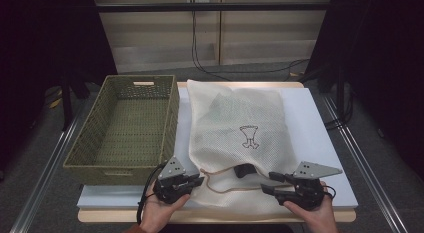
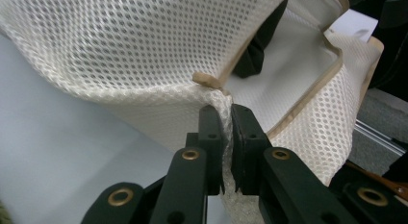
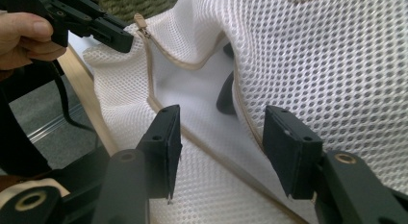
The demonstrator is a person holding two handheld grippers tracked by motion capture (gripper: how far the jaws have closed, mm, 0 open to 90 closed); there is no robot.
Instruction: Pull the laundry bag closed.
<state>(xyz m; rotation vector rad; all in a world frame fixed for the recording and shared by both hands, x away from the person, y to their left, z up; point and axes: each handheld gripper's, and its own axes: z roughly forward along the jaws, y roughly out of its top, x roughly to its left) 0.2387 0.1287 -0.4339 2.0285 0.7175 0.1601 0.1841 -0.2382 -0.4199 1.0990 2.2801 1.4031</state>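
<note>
1. Two grippers work at the open near edge of a white mesh laundry bag (image 1: 235,128), which lies flat on the white tabletop (image 1: 320,143) in the centre of the high view, its mouth toward the bottom of the frame.
2. In the left gripper view, the left gripper (image 2: 227,132) has its jaws clenched on a pinch of the bag's mesh beside the tan trim (image 2: 308,92); the fabric bunches between the pads and lifts off the tabletop.
3. In the right gripper view, the right gripper (image 3: 223,147) has its jaws released and standing wide, one on each side of the tan-trimmed edge, which runs between them without touching either pad.
4. A tan zipper pull (image 3: 140,21) shows at the upper left of the right gripper view, just beside the left gripper's tip.
5. A dark, rounded object (image 1: 244,170) sits inside the mouth of the bag, between the two grippers.
6. The mesh is a honeycomb of small oval holes, soft and draping; a small dark line drawing (image 1: 249,136) marks the middle of the bag.
7. A rectangular woven basket (image 1: 125,128) of olive-green fibre, with a cut-out handle, stands at the left, just beside the bag.
</note>
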